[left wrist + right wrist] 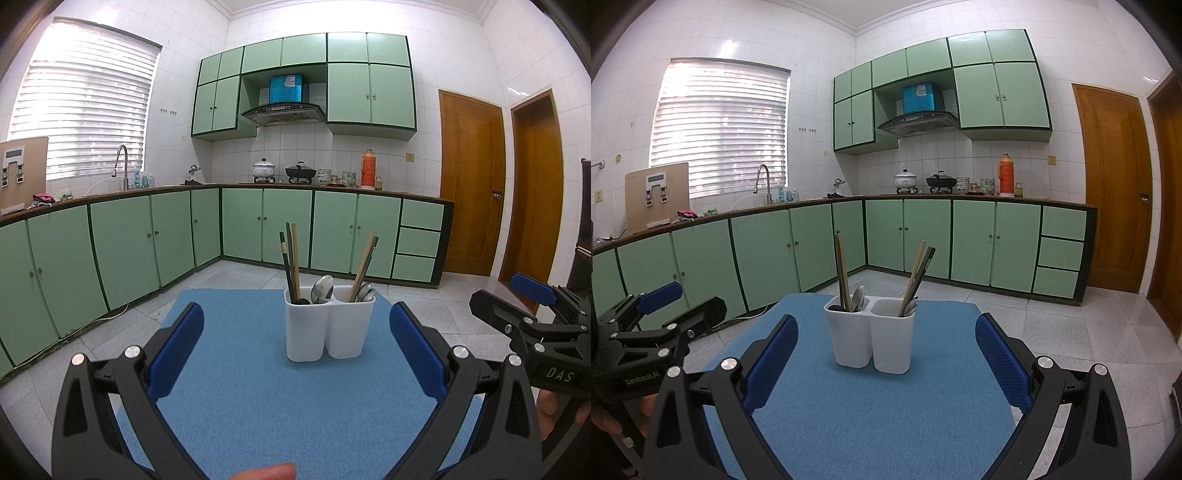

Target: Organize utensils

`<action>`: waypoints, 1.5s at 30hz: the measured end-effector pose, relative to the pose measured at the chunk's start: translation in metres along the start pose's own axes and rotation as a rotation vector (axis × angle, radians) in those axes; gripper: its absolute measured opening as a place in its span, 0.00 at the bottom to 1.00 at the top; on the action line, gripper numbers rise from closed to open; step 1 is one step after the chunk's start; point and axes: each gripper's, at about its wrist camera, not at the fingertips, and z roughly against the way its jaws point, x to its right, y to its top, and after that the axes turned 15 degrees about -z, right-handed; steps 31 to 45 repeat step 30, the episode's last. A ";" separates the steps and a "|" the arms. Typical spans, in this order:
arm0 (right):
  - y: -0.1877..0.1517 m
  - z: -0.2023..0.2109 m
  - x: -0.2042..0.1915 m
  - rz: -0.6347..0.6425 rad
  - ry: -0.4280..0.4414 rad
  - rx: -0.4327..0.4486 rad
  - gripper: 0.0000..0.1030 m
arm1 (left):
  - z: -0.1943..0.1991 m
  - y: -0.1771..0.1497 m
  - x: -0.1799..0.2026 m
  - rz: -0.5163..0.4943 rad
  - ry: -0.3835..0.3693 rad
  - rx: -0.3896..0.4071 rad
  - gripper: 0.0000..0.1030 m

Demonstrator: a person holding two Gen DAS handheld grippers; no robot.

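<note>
White two-compartment holder (328, 326) stands upright on blue mat (236, 369), toward the mat's far edge. Left compartment: chopsticks (291, 258) and a spoon (322, 290). Right compartment: more chopsticks (365, 264), another spoon (365, 291). Left gripper (295, 354) jaws spread wide, empty, short of the holder, which sits just ahead between its fingers. Right gripper (886, 360) likewise wide apart and empty, holder ahead, not touching.
</note>
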 end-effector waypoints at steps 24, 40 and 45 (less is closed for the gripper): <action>-0.002 -0.003 -0.003 0.013 -0.002 -0.004 0.92 | -0.004 -0.002 0.002 0.006 0.008 -0.012 0.95; -0.002 -0.004 -0.002 0.010 -0.003 -0.005 0.92 | -0.004 -0.003 0.002 0.007 0.009 -0.013 0.95; -0.002 -0.004 -0.002 0.010 -0.003 -0.005 0.92 | -0.004 -0.003 0.002 0.007 0.009 -0.013 0.95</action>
